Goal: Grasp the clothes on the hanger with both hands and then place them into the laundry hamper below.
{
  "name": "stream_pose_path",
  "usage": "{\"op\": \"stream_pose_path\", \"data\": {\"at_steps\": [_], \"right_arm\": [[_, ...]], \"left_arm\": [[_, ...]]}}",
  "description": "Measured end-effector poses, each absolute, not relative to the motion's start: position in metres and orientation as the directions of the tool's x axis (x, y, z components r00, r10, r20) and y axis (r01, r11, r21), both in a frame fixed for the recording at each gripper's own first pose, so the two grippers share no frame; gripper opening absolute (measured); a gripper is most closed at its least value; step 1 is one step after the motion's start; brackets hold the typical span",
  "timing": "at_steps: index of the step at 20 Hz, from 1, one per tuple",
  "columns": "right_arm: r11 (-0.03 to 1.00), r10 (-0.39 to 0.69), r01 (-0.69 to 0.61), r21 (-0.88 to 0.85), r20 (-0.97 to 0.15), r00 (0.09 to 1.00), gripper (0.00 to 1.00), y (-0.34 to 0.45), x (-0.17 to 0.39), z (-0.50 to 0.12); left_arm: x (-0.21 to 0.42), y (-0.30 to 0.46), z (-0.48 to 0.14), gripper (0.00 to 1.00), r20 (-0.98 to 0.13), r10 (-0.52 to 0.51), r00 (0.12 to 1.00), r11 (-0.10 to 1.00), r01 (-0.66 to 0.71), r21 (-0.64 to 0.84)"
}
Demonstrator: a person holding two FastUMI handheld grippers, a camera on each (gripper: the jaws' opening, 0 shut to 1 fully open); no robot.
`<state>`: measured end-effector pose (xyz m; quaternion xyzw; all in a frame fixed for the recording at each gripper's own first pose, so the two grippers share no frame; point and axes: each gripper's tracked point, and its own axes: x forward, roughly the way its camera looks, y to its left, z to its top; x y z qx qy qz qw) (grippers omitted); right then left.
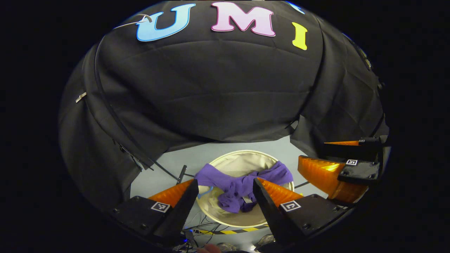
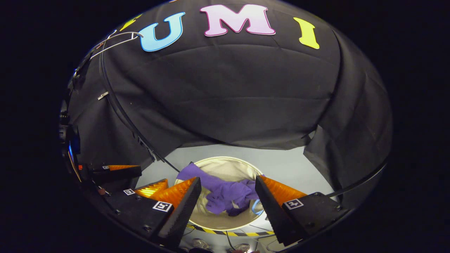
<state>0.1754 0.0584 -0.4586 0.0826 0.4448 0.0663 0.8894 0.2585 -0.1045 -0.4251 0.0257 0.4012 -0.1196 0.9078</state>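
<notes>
**Purple garment lying in the hamper, both tools spread wide above it**

While I am holding both tools over the round laundry hamper [image 1: 242,165], the purple clothes [image 1: 239,186] are lying crumpled inside it, one soft fold draping over the rim on the near left side. My left tool [image 1: 223,186] is standing wide, its two wedge-shaped fingers apart with nothing between them but the view down onto the fabric. My right tool [image 2: 228,184] is gaping just as wide, gripping nothing; in the left gripper view it is showing off to the right [image 1: 337,165], its ribbed fingers well separated.

Seen from the right gripper view, the hamper [image 2: 225,163] is presenting a pale, cloth-lined bowl with a thin stiff rim, and the clothes [image 2: 225,193] are bunching in loose wrinkles toward its middle. A thin wire hanger [image 2: 117,38] is hanging bare at the upper left against the black cloth. The hamper is sitting on a smooth, light grey floor [image 2: 281,165], with striped yellow-and-black tape [image 2: 232,232] running just in front of it.
</notes>
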Motion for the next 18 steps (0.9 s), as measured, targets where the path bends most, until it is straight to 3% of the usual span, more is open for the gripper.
{"op": "stream_pose_path", "data": {"at_steps": [7,18], "right_arm": [[0.986,0.140,-0.035,0.161,-0.712,0.688,0.99,0.042,0.169,-0.404],[0.993,0.078,-0.028,0.117,-0.446,0.892,0.98,0.027,0.158,-0.213]], "left_arm": [[0.248,-0.090,-0.372,0.98,-0.666,-0.207,0.716,0.975,0.210,-0.077],[0.202,-0.052,-0.196,0.98,-0.383,-0.152,0.911,0.988,0.128,-0.087]]}}
